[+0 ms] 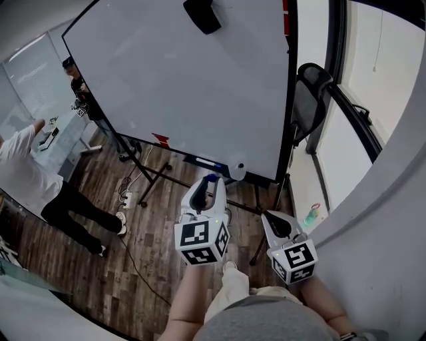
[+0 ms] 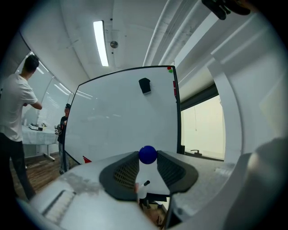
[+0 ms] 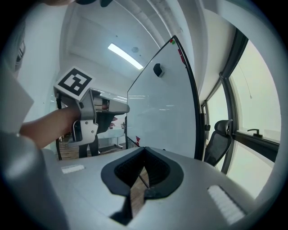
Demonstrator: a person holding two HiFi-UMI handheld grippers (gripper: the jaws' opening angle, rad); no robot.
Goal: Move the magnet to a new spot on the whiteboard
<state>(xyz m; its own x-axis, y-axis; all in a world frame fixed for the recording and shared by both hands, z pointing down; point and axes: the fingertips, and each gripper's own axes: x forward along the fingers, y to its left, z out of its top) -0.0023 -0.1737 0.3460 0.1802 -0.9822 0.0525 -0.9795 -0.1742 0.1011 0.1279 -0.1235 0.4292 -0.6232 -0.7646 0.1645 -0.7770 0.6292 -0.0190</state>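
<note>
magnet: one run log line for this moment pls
left gripper: shut on magnet | magnet: held clear of whiteboard, not yet placed | right gripper: shut, empty

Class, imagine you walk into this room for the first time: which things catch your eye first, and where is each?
The big whiteboard fills the upper half of the head view, with a black eraser near its top edge. Below its lower edge, the left tongs pinch a small blue magnet at their tips, off the board. The right tongs beside them are shut and empty.
</note>
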